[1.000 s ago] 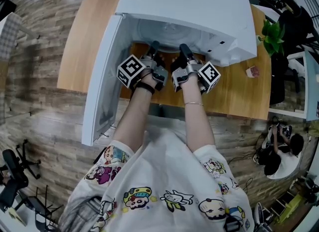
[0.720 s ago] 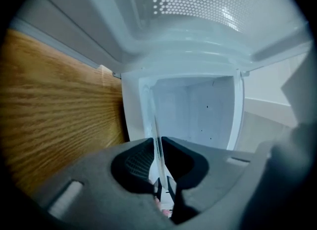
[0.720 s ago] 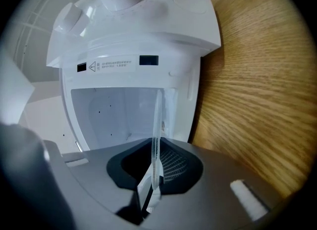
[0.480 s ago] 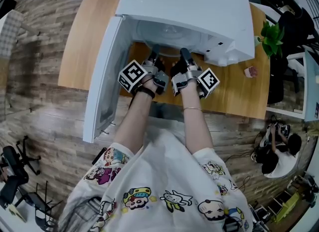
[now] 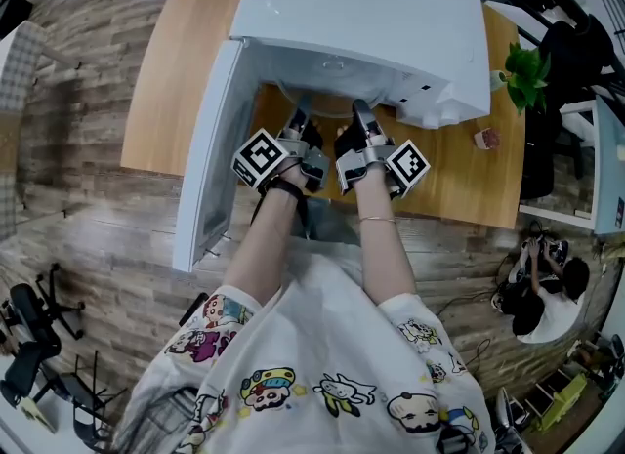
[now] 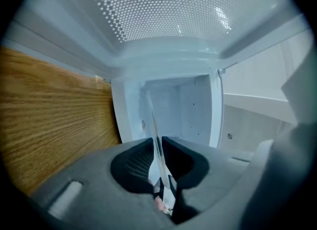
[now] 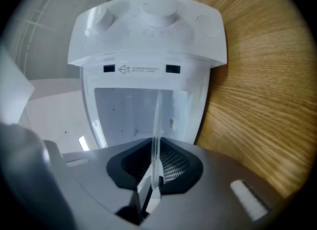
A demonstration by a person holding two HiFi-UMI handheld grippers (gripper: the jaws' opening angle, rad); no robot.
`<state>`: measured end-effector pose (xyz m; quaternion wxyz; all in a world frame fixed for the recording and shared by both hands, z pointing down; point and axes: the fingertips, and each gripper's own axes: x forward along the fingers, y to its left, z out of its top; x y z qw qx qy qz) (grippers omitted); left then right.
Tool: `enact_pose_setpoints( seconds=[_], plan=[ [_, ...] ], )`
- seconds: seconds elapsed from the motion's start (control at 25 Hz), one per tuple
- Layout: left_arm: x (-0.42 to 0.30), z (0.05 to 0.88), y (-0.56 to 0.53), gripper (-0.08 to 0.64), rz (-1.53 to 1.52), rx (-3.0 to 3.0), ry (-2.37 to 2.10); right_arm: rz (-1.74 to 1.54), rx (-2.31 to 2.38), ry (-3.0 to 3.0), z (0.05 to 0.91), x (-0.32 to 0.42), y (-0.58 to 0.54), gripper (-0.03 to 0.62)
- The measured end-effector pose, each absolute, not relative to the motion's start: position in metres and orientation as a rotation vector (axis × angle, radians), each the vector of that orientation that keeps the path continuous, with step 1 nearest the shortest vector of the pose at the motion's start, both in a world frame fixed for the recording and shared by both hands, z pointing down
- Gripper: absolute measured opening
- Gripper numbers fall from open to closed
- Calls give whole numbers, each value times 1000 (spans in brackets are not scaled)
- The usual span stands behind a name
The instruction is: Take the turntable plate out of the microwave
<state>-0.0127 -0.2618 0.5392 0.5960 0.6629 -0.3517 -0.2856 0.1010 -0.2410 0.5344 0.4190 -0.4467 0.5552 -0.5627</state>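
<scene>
The white microwave [image 5: 361, 13] stands on the wooden table [image 5: 176, 71] with its door [image 5: 210, 159] swung open to the left. The clear glass turntable plate [image 5: 330, 99] sits at the mouth of the cavity, partly hidden under the top. My left gripper [image 5: 299, 118] and right gripper [image 5: 359, 112] reach side by side into the opening, each shut on the plate's near rim. In the left gripper view the thin glass edge [image 6: 154, 125] runs between the dark pads [image 6: 136, 162]. In the right gripper view the plate [image 7: 157, 120] is likewise clamped between the pads [image 7: 173, 164].
A potted plant [image 5: 527, 71] and a small pink item [image 5: 485, 138] are on the table right of the microwave. The control panel with knobs [image 7: 158, 6] is on the right side. A seated person [image 5: 542, 296] is at lower right, office chairs [image 5: 29, 335] at lower left.
Both grippers have drawn back from the cavity toward me and risen a little, bringing the plate's rim out with them. Their hold on the plate looks the same.
</scene>
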Motion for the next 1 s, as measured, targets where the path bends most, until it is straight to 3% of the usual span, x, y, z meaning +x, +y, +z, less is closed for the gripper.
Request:
enact_pose_setpoints(
  seconds=[1.0],
  plan=[
    [-22, 517, -206, 49, -710, 1569, -880, -1450, -1052, 1478, 515, 94, -194, 48]
  ],
)
